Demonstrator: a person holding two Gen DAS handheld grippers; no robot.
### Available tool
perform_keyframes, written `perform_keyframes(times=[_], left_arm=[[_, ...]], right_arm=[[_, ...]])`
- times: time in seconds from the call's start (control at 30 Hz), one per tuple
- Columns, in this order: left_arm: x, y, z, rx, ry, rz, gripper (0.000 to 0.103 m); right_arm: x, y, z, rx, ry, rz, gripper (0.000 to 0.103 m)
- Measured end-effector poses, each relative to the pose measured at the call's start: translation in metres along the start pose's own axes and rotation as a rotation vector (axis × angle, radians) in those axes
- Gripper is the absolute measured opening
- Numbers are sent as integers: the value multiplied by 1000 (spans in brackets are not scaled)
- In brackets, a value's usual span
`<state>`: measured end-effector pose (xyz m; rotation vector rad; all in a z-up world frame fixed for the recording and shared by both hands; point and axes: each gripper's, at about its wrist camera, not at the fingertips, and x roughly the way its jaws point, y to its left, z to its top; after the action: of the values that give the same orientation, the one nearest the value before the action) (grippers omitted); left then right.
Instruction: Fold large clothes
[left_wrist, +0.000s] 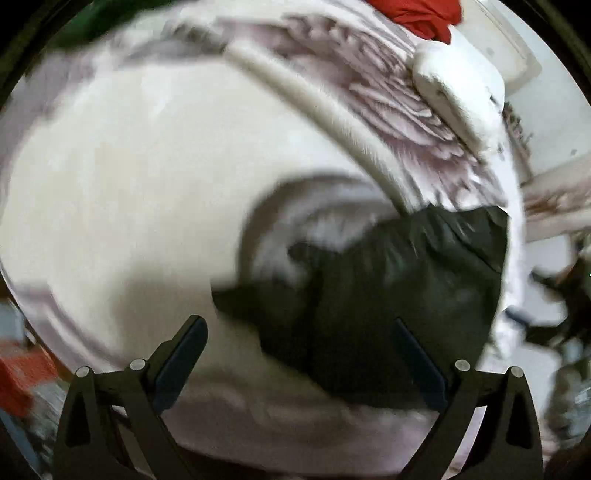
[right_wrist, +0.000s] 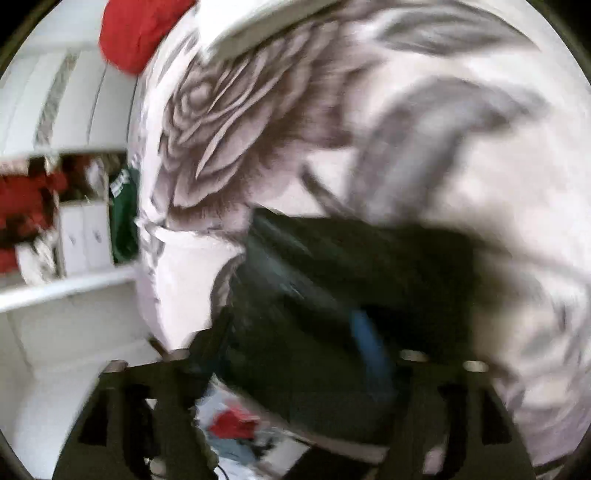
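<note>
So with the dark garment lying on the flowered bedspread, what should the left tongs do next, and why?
Probably lower the left tongs onto the near edge of the dark garment and close. Their jaws stand wide with nothing pinched, and the garment lies crumpled on the flowered bedspread, so it likely needs gripping before it can be folded.

Count on bed: one dark garment (left_wrist: 388, 295), one red garment (left_wrist: 417, 14), one folded white item (left_wrist: 458, 88), one floral bedspread (left_wrist: 110, 184) (blur limits count). Grippers: two.
</note>
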<state>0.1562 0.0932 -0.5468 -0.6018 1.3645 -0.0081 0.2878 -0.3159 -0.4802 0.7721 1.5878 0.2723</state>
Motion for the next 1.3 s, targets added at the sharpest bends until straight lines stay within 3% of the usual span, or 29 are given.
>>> perform_keyframes(times=[0.1,0.23,0.4,0.6,0.67,0.7,0.73,0.77,0.8,0.83,0.87,1.0,1.3], left_arm=[[30,7,-26,-70,76,-172,102],[68,-2,-34,-128,72,-324,102],[84,-12,-28,-125,7,-334,102],[87,-21,-24,-123,-72,-345,102],[89,-25,-19,-129,-103,-345,101],[88,-27,-17,-130,-128,-340,94],[86,-29,-15,-129,-148,-328,78],[84,-31,-13,-131,-164,-313,71],[80,-32,-10,-136,-188,-297,54],[76,-32,-7,-142,-208,-289,47],[73,-33,-2,-145,-222,-285,46],[55,-40,15,-118,-256,-307,41],[8,-69,44,-22,-279,-366,41]], right_arm=[[-7,-58,-35,96,14,42,84],[20,-127,-66,202,49,181,84],[68,-167,-58,258,102,430,85],[99,-163,-35,191,198,550,90],[107,-160,-29,183,225,564,90],[111,-157,-26,178,237,564,90],[113,-153,-22,171,243,560,90],[114,-147,-19,165,240,552,90],[115,-140,-17,149,228,534,90],[119,-132,-14,139,213,511,90],[121,-123,-13,126,193,485,88],[112,-107,-12,126,124,462,64],[77,-74,-13,132,83,477,51]])
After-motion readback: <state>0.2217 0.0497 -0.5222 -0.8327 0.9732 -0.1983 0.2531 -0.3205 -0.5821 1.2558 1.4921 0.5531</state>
